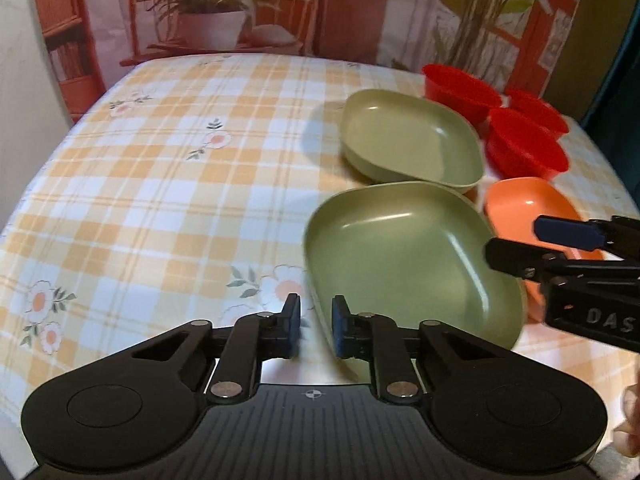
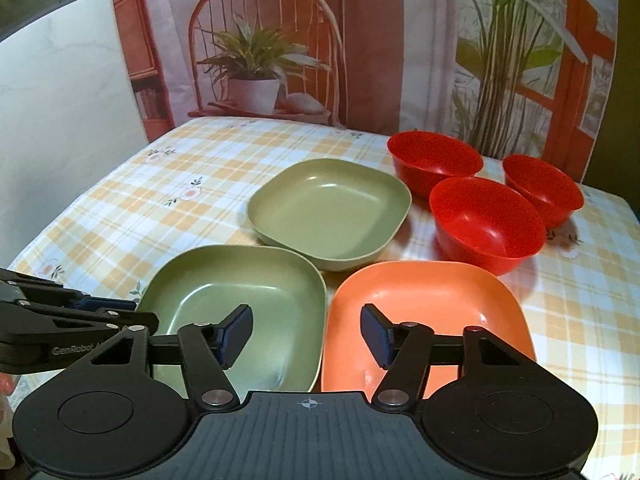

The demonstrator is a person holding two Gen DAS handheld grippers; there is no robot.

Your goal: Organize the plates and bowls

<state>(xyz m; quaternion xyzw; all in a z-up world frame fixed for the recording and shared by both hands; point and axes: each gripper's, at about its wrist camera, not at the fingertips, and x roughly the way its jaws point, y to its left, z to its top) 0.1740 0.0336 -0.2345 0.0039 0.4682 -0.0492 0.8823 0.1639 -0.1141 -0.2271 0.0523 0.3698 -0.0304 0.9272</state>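
Note:
Two square green plates, one orange plate and three red bowls sit on a checked tablecloth. My left gripper is shut on the left rim of the near green plate; the right wrist view shows the same gripper at that rim. My right gripper stands open, one finger over the near green plate and the other over the orange plate, touching neither. The far green plate lies behind them. The red bowls stand upright and apart at the back right.
The yellow checked tablecloth stretches bare to the left of the plates. A printed backdrop with a chair and plants hangs behind the table's far edge. Part of a hand shows at the right edge.

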